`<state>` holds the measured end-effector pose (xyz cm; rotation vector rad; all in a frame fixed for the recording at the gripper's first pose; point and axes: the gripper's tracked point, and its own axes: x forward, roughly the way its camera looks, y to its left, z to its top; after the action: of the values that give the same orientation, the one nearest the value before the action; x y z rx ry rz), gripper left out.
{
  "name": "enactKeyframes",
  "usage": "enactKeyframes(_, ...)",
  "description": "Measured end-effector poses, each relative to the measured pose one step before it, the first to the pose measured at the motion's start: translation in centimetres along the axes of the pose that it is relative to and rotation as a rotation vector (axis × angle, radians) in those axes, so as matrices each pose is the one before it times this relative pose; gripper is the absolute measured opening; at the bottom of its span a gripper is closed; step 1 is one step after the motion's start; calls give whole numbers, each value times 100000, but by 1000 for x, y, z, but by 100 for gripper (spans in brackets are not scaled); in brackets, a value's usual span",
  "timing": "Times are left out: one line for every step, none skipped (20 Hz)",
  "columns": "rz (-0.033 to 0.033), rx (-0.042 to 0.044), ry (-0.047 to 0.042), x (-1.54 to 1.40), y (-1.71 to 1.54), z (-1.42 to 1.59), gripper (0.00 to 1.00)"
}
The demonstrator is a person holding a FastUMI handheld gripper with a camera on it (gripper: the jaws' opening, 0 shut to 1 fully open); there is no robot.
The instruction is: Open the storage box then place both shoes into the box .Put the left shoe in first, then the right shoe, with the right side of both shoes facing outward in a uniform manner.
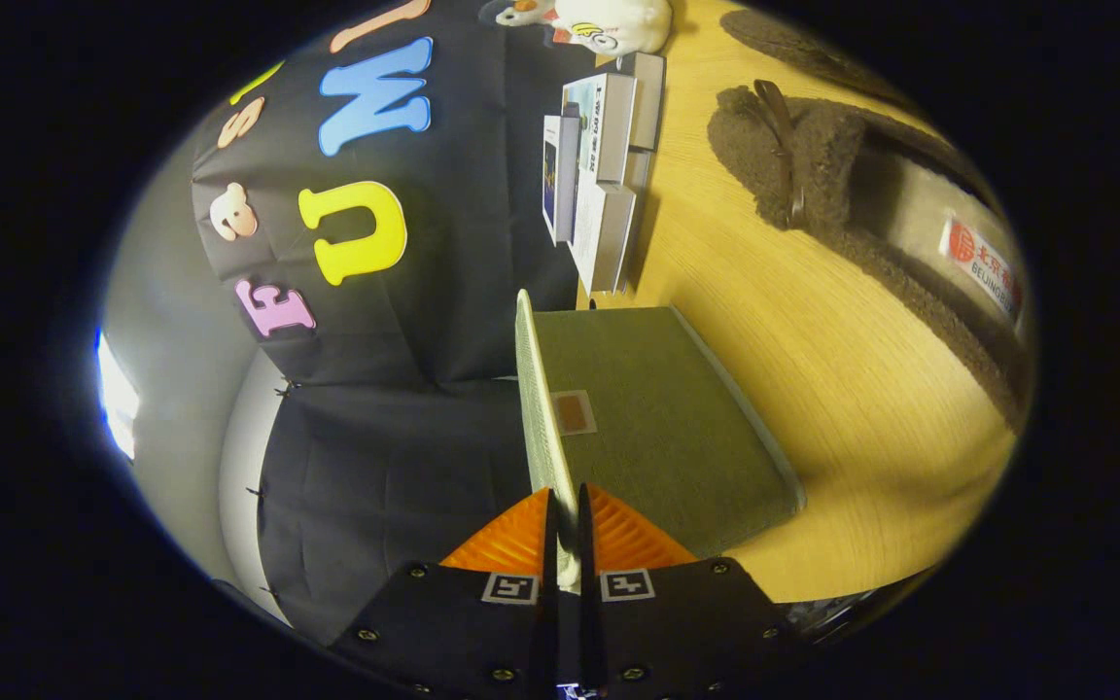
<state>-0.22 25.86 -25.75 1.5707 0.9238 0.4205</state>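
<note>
My gripper (566, 510) is rolled onto its side and shut on the thin pale edge of the storage box's lid (539, 389), which runs straight ahead from between the fingers. The green fabric storage box (662, 428) lies on the wooden table (842, 408) right beside the held lid. Beyond the box, a brown fuzzy shoe (813, 165) with a strap and a labelled insole rests on the table. Part of a second brown shoe (793, 49) shows farther off behind it.
A stack of books and small boxes (604, 175) stands on the table by the black cloth wall, just past the storage box. A white plush toy (613, 24) sits beyond the stack. A grey wall with a bright light (118, 394) flanks the cloth.
</note>
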Motion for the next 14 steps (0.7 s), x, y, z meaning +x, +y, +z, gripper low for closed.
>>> enactKeyframes(-193, -1506, 758, -231, 117, -221, 9)
enactKeyframes(-177, -2154, 646, 42, 193, -77, 9)
enactKeyframes(1052, -1604, -2187, -632, 455, 349, 9)
enactKeyframes(-1351, -3716, 810, 572, 346, -290, 0)
enactKeyframes(-795, -3514, 1216, -159, 581, -231, 0)
enactKeyframes(-709, -2552, 749, -13, 497, 61, 0)
enactKeyframes(105, -2643, 762, 13, 829, -43, 0)
enactKeyframes(597, -2156, -221, -142, 895, 295, 0)
enactKeyframes(1405, -1843, 8, -173, 1340, 67, 0)
enactKeyframes(1281, -1298, 133, 28, 946, 156, 0)
enactKeyframes(1073, -1590, 18, 146, 850, 187, 0)
enactKeyframes(664, -1606, 385, 117, 962, 22, 0)
enactKeyframes(-42, -1285, 138, 181, 635, 142, 0)
enactKeyframes(-120, -1055, 705, 347, 516, 69, 0)
